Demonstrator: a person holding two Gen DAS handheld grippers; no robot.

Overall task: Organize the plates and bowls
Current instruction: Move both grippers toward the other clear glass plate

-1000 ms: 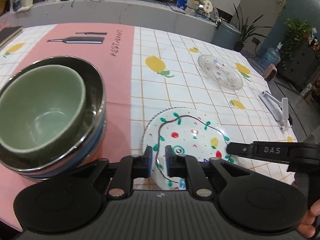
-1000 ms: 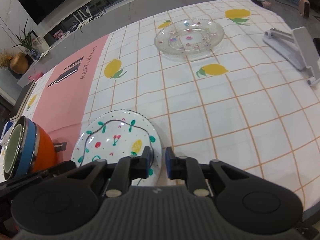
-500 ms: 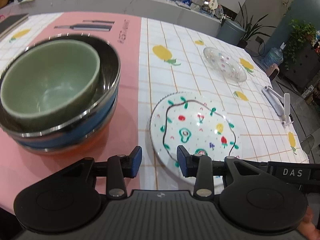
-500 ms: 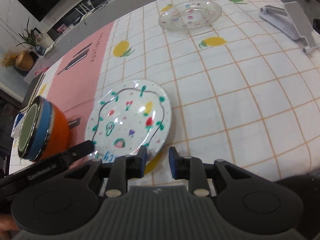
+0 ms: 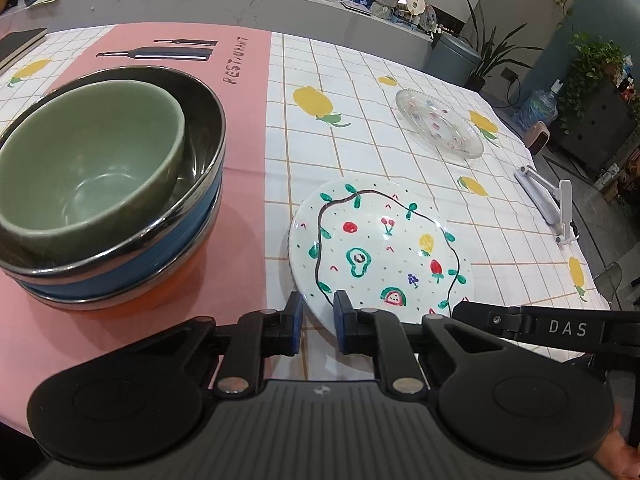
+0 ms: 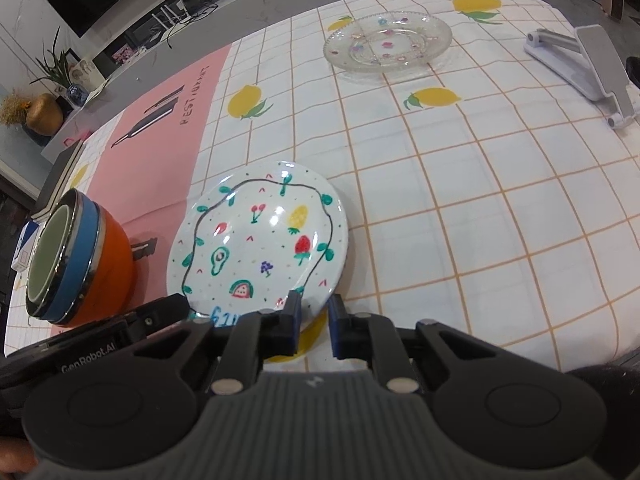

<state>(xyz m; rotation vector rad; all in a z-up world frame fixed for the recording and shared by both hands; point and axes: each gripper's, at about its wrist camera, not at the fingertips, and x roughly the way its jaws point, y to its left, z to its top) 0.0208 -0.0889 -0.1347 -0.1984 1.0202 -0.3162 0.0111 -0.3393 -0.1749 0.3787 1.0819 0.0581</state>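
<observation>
A white plate painted with fruit (image 5: 384, 248) (image 6: 260, 244) is tilted up off the checked tablecloth, its near rim raised. My left gripper (image 5: 318, 322) holds the near-left rim between its blue pads. My right gripper (image 6: 314, 318) holds the near-right rim. A clear glass plate (image 5: 438, 128) (image 6: 388, 42) lies flat at the far right. A stack of bowls, green (image 5: 84, 164) inside steel, blue and orange ones (image 6: 76, 264), stands to the left on the pink mat.
A white folding phone stand (image 5: 548, 200) (image 6: 588, 68) lies near the table's right edge. The table's near edge is just below both grippers. A counter with plants and clutter runs behind the table.
The painted plate lay flat a second ago. Both grippers have closed on its near rim and its near side has come up; the left gripper opened wide, then narrowed onto the rim.
</observation>
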